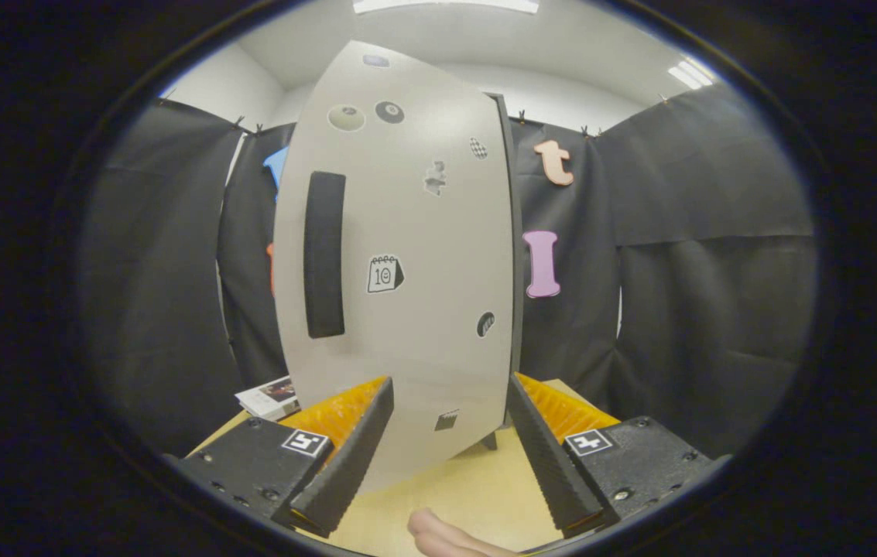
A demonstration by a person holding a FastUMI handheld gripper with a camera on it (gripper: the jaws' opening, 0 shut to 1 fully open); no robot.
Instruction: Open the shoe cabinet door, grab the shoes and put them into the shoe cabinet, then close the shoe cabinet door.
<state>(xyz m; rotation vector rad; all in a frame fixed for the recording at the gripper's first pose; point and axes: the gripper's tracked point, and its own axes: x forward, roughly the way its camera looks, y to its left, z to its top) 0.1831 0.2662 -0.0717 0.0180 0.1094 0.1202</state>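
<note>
The shoe cabinet (407, 255) stands upright on the bench (446, 495), just ahead of the hand-held gripper (446, 456). Its pale door (415, 348) is shut and carries small stickers and a long black handle (325, 254) near its left side. The gripper's fingers (353, 449) are spread wide, holding nothing. A fingertip (438, 530) shows low between them. A booklet (272, 396) lies left of the cabinet.

Your booth, draped in black under ceiling lights

Black cloth (717, 294) hangs clipped around you, white walls (229, 85) and ceiling light panels (446, 5) show above it, and a pale wooden table (453, 495) lies below, a booklet (269, 396) at its far-left corner.
</note>
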